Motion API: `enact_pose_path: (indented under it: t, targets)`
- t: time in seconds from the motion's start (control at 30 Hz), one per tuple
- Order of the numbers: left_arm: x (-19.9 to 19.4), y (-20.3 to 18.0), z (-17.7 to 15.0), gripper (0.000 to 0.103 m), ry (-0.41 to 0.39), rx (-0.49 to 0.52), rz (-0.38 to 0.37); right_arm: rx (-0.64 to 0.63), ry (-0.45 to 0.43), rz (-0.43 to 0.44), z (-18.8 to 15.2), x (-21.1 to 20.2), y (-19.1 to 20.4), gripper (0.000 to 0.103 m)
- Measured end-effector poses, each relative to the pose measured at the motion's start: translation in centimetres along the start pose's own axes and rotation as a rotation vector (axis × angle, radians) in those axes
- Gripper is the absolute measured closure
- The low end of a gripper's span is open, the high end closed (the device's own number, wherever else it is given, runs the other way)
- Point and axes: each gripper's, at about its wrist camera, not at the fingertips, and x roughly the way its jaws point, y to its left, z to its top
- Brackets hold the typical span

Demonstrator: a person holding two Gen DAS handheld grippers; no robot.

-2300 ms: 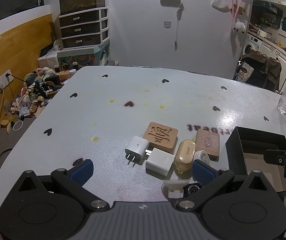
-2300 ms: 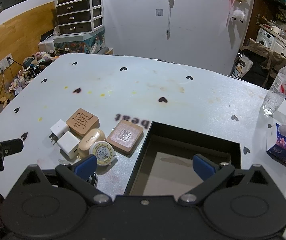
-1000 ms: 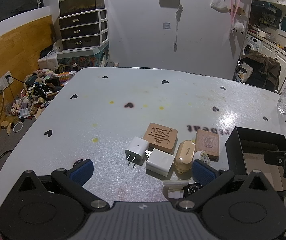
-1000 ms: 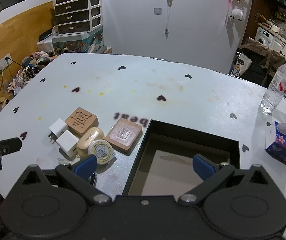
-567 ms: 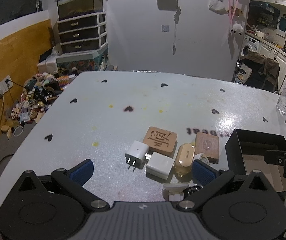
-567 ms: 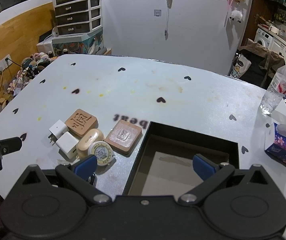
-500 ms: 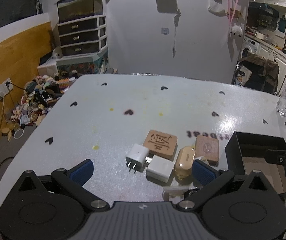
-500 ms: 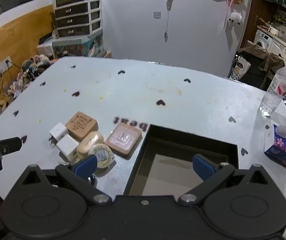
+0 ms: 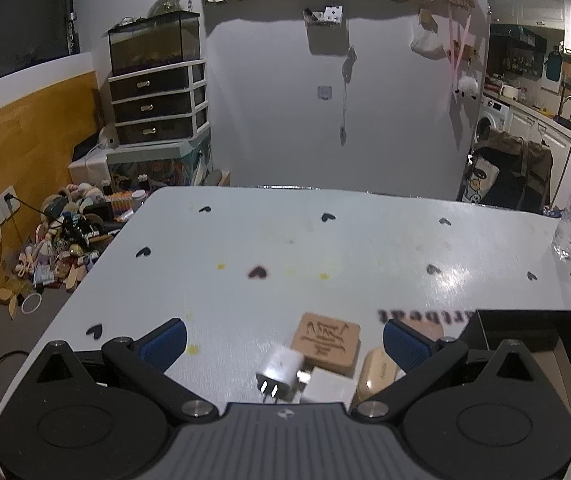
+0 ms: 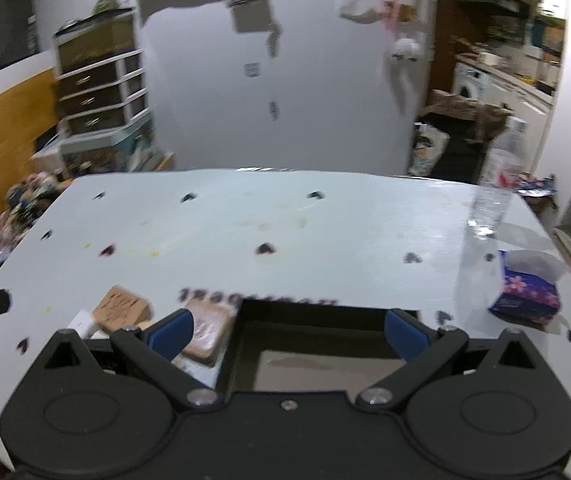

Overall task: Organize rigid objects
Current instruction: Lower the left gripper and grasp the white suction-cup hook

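A cluster of small objects lies on the white table near its front edge: a carved wooden block (image 9: 325,339), a white plug charger (image 9: 281,372), a white cube (image 9: 327,388) and a tan oval case (image 9: 377,374). A black open box (image 9: 525,324) stands right of them. My left gripper (image 9: 283,344) is open and empty above the cluster. My right gripper (image 10: 287,330) is open and empty above the black box (image 10: 325,344); the wooden block (image 10: 123,308) and a pinkish-brown block (image 10: 207,330) show at its left. This view is blurred.
A clear water bottle (image 10: 493,196) and a flowered tissue box (image 10: 525,292) stand at the table's right side. The table (image 9: 325,248) has small black heart marks. Floor clutter (image 9: 65,236) and a drawer unit (image 9: 157,108) lie beyond the left edge.
Both grippers have tilted up and drawn back, so the objects and the box now sit lower in both views. Both stay open. The objects have not moved.
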Motion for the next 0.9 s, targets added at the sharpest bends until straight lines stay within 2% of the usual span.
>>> enact_pose_path:
  t: [0.27, 0.5, 0.67, 0.8, 0.9]
  targets:
    - [2.8, 0.3, 0.7, 0.0, 0.004, 0.017, -0.054, 0.126, -0.034, -0.157, -0.3, -0.6, -4.2, 0.0]
    - [4.8, -0.5, -0.3, 0.0, 0.02, 0.043, -0.118, 0.231, -0.032, -0.241, -2.3, -0.8, -7.7, 0.0]
    - [5.6, -1.4, -1.5, 0.0, 0.07, 0.011, -0.126, 0.243, 0.001, -0.22, -4.2, 0.5, -10.1, 0.0]
    - [5.6, -2.4, -2.6, 0.0, 0.112, -0.021, -0.079, 0.157, 0.032, -0.209, -5.3, 2.0, -11.0, 0.0]
    - [5.7, -3.0, -3.4, 0.0, 0.152, -0.048, -0.045, 0.137, 0.085, -0.135, -5.9, 3.5, -11.8, 0.0]
